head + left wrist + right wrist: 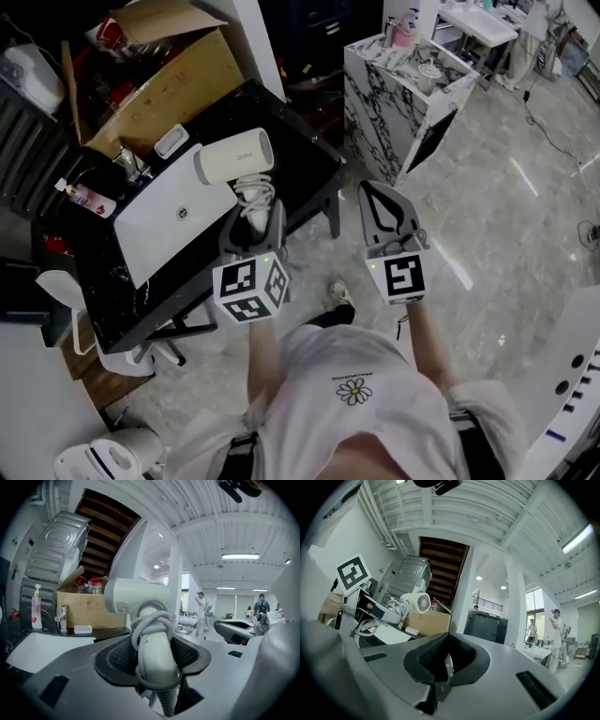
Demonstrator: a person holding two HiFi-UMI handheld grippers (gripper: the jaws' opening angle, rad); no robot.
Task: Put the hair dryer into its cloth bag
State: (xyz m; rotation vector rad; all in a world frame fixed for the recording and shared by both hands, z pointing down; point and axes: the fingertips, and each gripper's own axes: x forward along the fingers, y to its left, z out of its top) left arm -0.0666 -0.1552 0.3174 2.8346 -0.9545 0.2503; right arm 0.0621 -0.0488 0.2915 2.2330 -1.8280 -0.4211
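A cream-white hair dryer (pixel 234 157) hangs over the black table (pixel 309 155), its handle wrapped in its own cord. My left gripper (pixel 253 214) is shut on that handle. In the left gripper view the handle and coiled cord (pixel 152 639) sit squeezed between the pads of my left gripper (pixel 152 660), below the dryer's barrel (pixel 138 596). A flat white cloth bag (pixel 173 220) lies on the table just left of the dryer. My right gripper (pixel 380 202) is off the table's right edge, over the floor, shut and empty (pixel 445 656). The right gripper view shows the dryer (pixel 416 604) from its grille end.
A cardboard box (pixel 169 75) stands at the table's back, with a faucet (pixel 131 164), a pump bottle (pixel 84 197) and a small dish (pixel 171 141) near it. A marble-patterned counter (pixel 403 84) stands to the right. People stand far off (pixel 201 611).
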